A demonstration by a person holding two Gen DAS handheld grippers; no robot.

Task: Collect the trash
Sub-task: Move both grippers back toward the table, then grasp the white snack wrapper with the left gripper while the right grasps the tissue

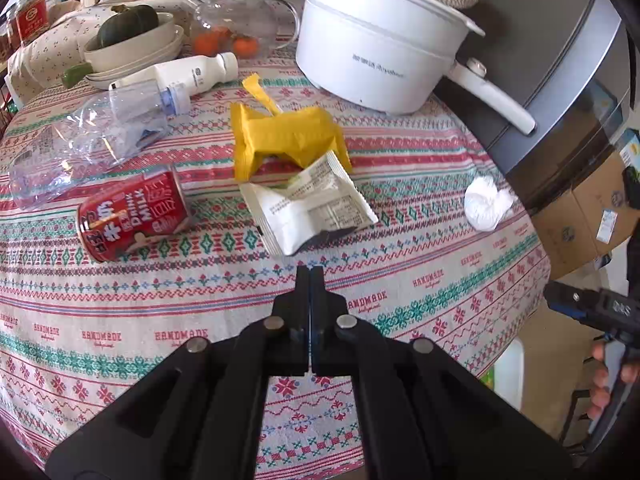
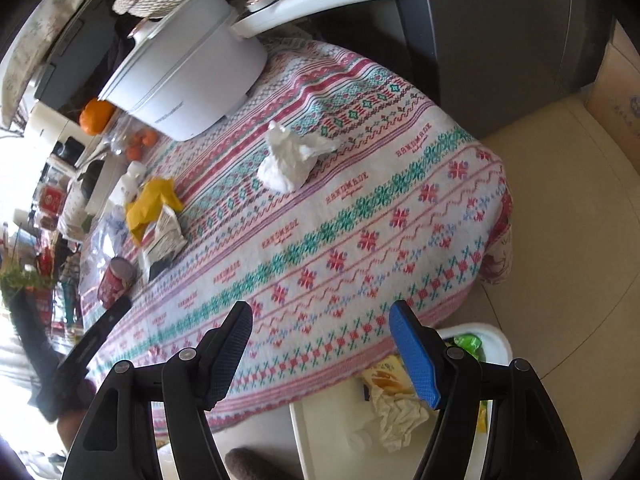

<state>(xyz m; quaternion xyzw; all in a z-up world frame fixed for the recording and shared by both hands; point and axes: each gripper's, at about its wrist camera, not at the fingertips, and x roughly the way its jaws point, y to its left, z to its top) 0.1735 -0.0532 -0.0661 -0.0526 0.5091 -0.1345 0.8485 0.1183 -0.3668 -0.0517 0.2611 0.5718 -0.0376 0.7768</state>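
Trash scattered over patterned tablecloth (image 1: 420, 288), awaiting collection. Left gripper (image 1: 310, 276) hovering low above near cloth, jaws pressed together, nothing between them; aimed toward white snack wrapper (image 1: 312, 208) lying just beyond, partly tucked under crumpled yellow bag (image 1: 284, 136). Red milk can (image 1: 132, 216) tipped on its side to the left, crushed clear bottle (image 1: 92, 136) and white yogurt bottle (image 1: 192, 76) farther left. Right gripper (image 2: 322, 344) held wide apart and empty above table's near edge, directly over white bin (image 2: 496, 344) already holding wrappers; likely just positioned there for dropping. Crumpled tissue (image 2: 286, 160) sitting alone near right edge, well apart from other litter, closest to this gripper. White electric pot (image 1: 376, 48) at far side, not trash.
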